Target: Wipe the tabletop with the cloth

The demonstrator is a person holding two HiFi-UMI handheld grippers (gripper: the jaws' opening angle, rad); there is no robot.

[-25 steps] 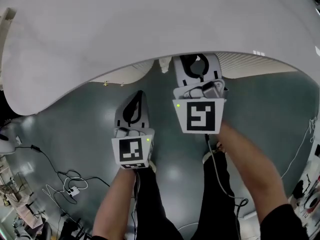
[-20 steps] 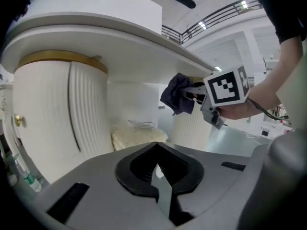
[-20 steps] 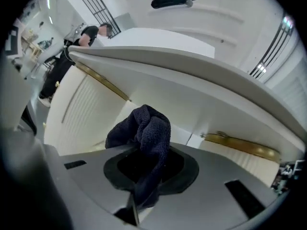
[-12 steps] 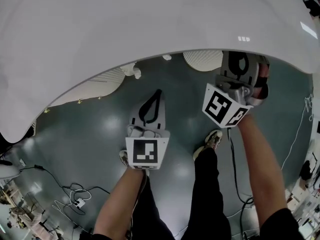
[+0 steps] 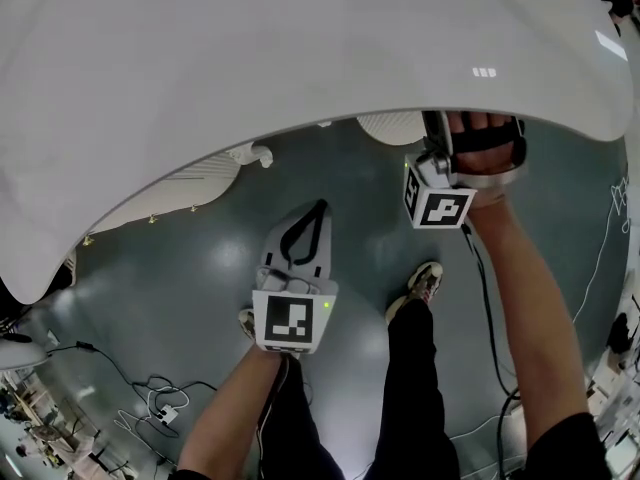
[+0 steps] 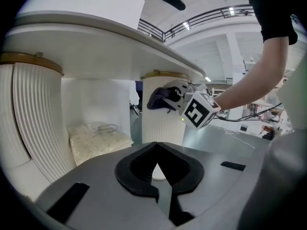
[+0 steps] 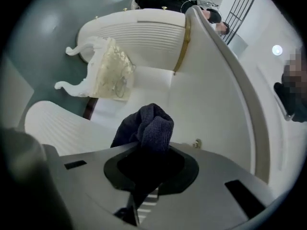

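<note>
Right gripper [image 7: 149, 159] sat at the right of the head view, at the rim of the white surface [image 5: 250, 58], fingers clamped on the dark blue cloth [image 7: 152, 123]. The cloth was bunched above the fingers just under the surface's edge; contact with it could not be made out. Left gripper [image 5: 318, 210] hung at lower centre over the grey floor [image 5: 180, 258], apart from the surface, fingers together with nothing between them.

Glossy grey-green floor [image 5: 180, 268] beneath white fluted pedestals [image 5: 392, 126] — loose cables [image 5: 150, 393] trail at its left edge; a railed balcony [image 6: 211, 17] and bright ceiling lights overhead.
</note>
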